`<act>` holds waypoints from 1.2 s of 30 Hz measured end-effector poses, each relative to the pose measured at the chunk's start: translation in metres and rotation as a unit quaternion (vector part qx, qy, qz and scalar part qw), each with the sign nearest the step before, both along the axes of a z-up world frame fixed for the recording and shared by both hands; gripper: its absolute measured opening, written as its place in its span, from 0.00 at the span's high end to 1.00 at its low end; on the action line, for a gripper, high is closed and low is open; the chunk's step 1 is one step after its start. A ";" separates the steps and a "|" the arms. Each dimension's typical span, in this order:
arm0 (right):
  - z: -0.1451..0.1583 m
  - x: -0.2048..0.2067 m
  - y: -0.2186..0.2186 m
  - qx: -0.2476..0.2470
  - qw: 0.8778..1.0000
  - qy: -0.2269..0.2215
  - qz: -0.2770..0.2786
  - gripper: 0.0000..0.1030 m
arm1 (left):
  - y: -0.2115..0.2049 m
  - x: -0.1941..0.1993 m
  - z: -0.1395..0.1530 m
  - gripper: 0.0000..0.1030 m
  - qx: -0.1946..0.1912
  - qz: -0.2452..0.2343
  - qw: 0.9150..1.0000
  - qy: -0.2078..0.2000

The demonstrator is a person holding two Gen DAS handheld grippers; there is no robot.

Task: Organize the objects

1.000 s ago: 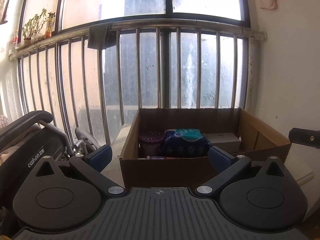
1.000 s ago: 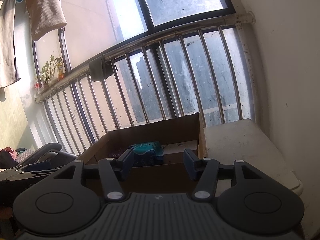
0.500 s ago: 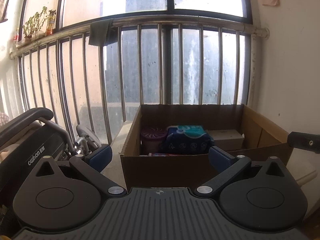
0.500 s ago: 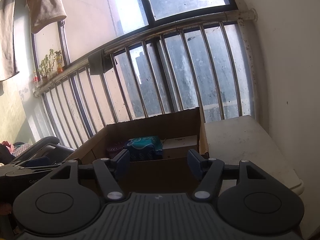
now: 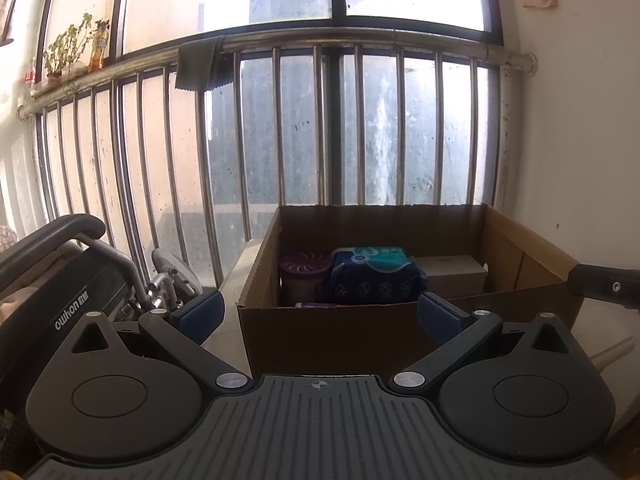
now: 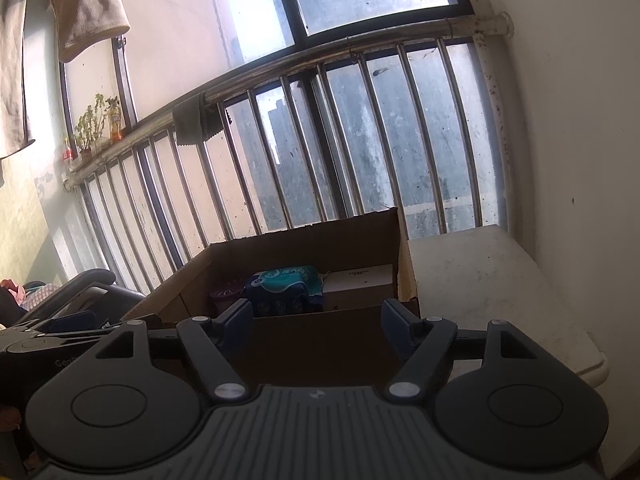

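Right gripper (image 6: 317, 318) has just been spreading its fingers (image 6: 239, 318) compared with a second back, nothing between them, and the view now sits a touch lower on the box; my left gripper (image 5: 320, 312) hasn't budged, fingers wide apart and empty too.

Just past both sets of fingers is the open brown cardboard box (image 5: 332, 332), parked against the steel balcony railing (image 5: 320, 40). Inside, left to right: a purple round vented tub (image 5: 305, 270), a soft blue-and-teal plastic-wrapped pack (image 5: 374, 276), and a small whitish carton (image 5: 450, 276).

My guess is the pack is light and squishy with slick film, so I'd pinch it across the middle, not a corner. The tub looks rigid, so I'd grab its sides. A beige lidded bin (image 6: 492, 280) sits just right of the box.
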State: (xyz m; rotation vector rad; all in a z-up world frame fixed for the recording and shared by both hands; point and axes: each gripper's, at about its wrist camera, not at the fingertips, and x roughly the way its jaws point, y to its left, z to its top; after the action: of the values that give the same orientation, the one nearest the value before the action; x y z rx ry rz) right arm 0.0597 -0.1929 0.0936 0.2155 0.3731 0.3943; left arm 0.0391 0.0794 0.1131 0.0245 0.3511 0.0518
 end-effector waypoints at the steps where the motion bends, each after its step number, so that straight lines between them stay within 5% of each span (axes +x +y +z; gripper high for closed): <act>1: -0.001 0.000 0.001 -0.001 1.000 0.000 0.002 0.27 | 0.000 0.000 0.000 0.00 0.000 0.001 1.000 0.001; 36: -0.005 0.005 0.005 -0.008 1.000 0.005 0.010 0.21 | 0.000 0.004 -0.009 0.00 0.009 0.011 1.000 0.017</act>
State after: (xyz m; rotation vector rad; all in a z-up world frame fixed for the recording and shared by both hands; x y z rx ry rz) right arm 0.0644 -0.1875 0.0890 0.1988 0.3879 0.4101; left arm 0.0431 0.0792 0.1046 0.0399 0.3847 0.0762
